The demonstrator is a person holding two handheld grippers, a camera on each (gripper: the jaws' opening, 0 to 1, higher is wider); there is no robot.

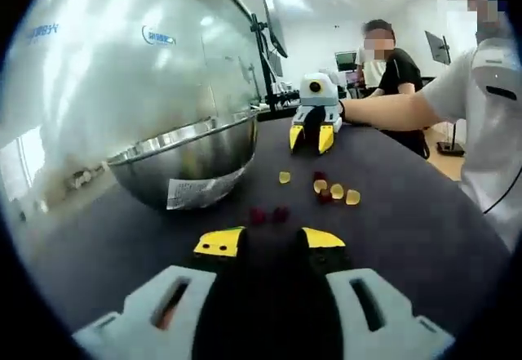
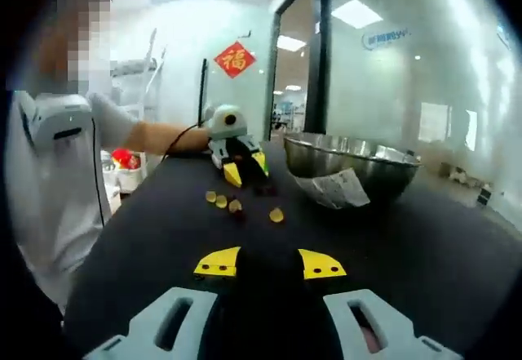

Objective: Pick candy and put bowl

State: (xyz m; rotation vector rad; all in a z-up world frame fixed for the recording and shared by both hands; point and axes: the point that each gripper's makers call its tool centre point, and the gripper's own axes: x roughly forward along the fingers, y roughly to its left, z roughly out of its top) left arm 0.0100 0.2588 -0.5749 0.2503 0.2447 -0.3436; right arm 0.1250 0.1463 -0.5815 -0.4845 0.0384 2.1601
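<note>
Several yellow candies (image 1: 337, 190) and dark red candies (image 1: 269, 214) lie loose on the black table (image 1: 408, 237). The steel bowl (image 1: 188, 160) with a paper label stands left of them, by the glass wall. My left gripper (image 1: 270, 241) is open and empty, its yellow tips just short of two dark red candies. The right gripper (image 1: 311, 138) faces it from the far side, tips slightly apart and empty. In the right gripper view, my right gripper (image 2: 270, 263) is open, with the yellow candies (image 2: 221, 202) ahead, the bowl (image 2: 351, 164) to the right and the left gripper (image 2: 247, 168) beyond.
A glass wall (image 1: 122, 58) runs along the table behind the bowl. Monitors on arms (image 1: 272, 25) stand at the far end, where a person in black (image 1: 395, 62) sits. The person holding the grippers, in a white shirt (image 1: 489, 107), stands at the table's edge.
</note>
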